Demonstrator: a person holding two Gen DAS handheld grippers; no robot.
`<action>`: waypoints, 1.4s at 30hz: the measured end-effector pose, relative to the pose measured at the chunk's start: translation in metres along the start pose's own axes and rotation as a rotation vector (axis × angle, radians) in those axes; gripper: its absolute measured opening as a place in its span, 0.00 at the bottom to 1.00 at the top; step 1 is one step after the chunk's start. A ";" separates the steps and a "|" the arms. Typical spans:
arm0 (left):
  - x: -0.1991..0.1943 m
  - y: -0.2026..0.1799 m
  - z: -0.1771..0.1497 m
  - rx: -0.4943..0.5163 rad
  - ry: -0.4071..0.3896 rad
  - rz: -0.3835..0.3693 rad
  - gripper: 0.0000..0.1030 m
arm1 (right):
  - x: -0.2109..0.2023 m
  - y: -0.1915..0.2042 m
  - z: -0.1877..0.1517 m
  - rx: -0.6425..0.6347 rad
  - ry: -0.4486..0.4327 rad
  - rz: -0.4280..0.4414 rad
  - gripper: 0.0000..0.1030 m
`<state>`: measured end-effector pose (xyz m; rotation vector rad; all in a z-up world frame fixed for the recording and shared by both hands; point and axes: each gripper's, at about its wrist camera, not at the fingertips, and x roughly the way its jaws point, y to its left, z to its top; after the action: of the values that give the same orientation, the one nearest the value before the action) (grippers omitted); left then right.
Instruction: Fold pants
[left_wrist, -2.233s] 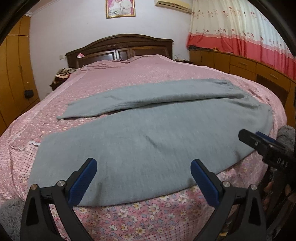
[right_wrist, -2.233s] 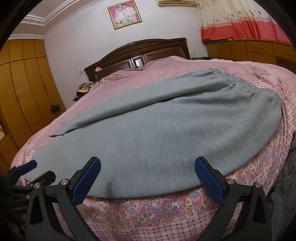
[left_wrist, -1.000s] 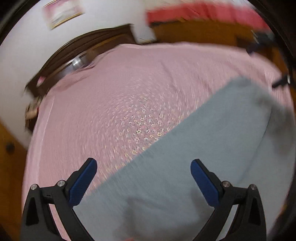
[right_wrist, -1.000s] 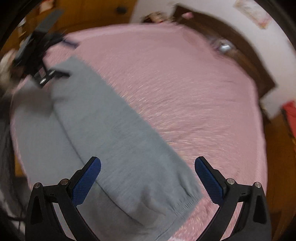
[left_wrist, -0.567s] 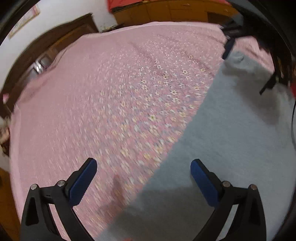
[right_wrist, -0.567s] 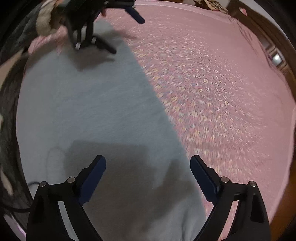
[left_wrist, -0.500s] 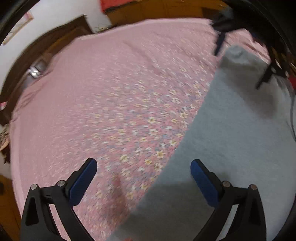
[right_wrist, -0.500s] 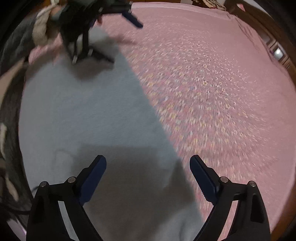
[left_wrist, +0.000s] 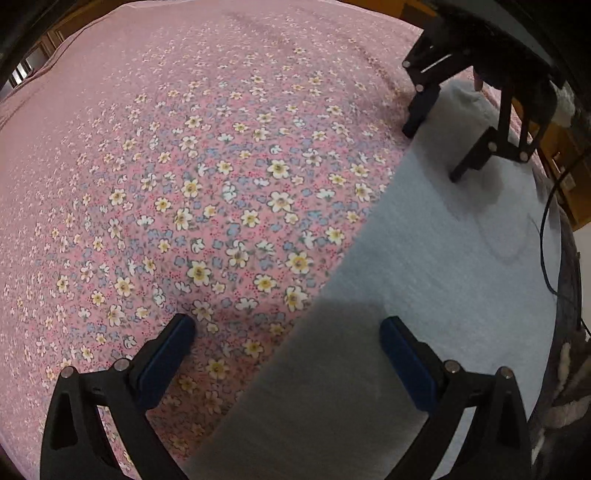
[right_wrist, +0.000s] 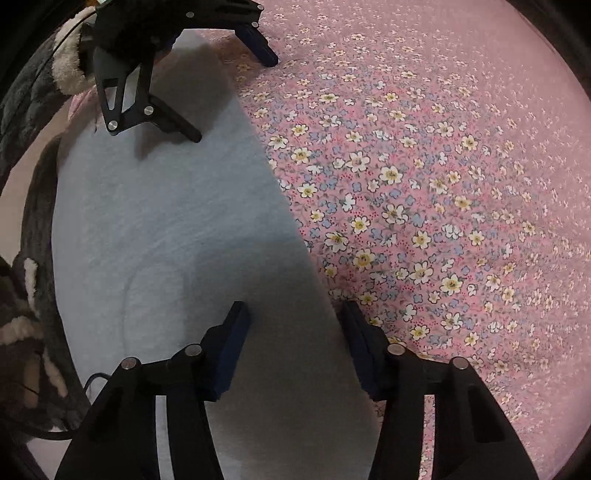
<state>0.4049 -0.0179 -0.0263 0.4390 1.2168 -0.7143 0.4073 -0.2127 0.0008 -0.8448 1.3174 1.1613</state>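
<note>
Left wrist view: left gripper (left_wrist: 286, 328) sits at 6 o'clock, jaws spread wide, nothing between them. Its blue pads (left_wrist: 166, 354) straddle the long edge of the grey pants (left_wrist: 424, 258): the 7 o'clock pad is over the pink floral bedsheet (left_wrist: 184, 166), the 5 o'clock pad is over the fabric. Contact with either surface is not clear. The pants fill the frame from 6 to 2 o'clock and lie flat on the sheet, with the straight edge running diagonally from 6 up toward 1. The gripper's shadow falls on the cloth at 6. The right gripper (left_wrist: 436, 151) shows at 1–2 o'clock, jaws apart, one finger at the pants edge and the other on the cloth. A black cable (left_wrist: 546, 229) runs down at 3 o'clock. A fuzzy sleeve (left_wrist: 565, 373) is at 4.

Right wrist view: right gripper (right_wrist: 291, 317) sits at 6 o'clock, jaws at a moderate gap, not clamped. The pants (right_wrist: 166, 221) edge runs up between the two pads (right_wrist: 232, 347). The 7 o'clock pad is over the grey cloth, the 5 o'clock pad right at the cloth/sheet boundary. The pants take the frame from 6 to 11 o'clock, the floral bedsheet (right_wrist: 443, 184) takes the rest. The left gripper (right_wrist: 232, 99) shows at 11–12 o'clock, jaws wide, one finger on the cloth and one over the sheet. A fleece sleeve (right_wrist: 70, 70) is behind it at 10–11.
</note>
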 end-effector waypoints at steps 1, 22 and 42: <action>-0.003 0.001 -0.002 -0.002 -0.004 0.003 0.92 | -0.001 0.003 0.001 -0.003 0.003 -0.012 0.34; -0.148 -0.118 -0.088 0.066 -0.273 0.372 0.00 | -0.058 0.238 -0.028 -0.465 0.001 -0.788 0.03; -0.129 -0.246 -0.203 0.003 -0.290 0.558 0.00 | 0.007 0.397 -0.129 -0.517 -0.195 -1.153 0.03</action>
<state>0.0696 -0.0253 0.0504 0.6213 0.7665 -0.2842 -0.0078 -0.2325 0.0379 -1.5254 0.1925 0.5858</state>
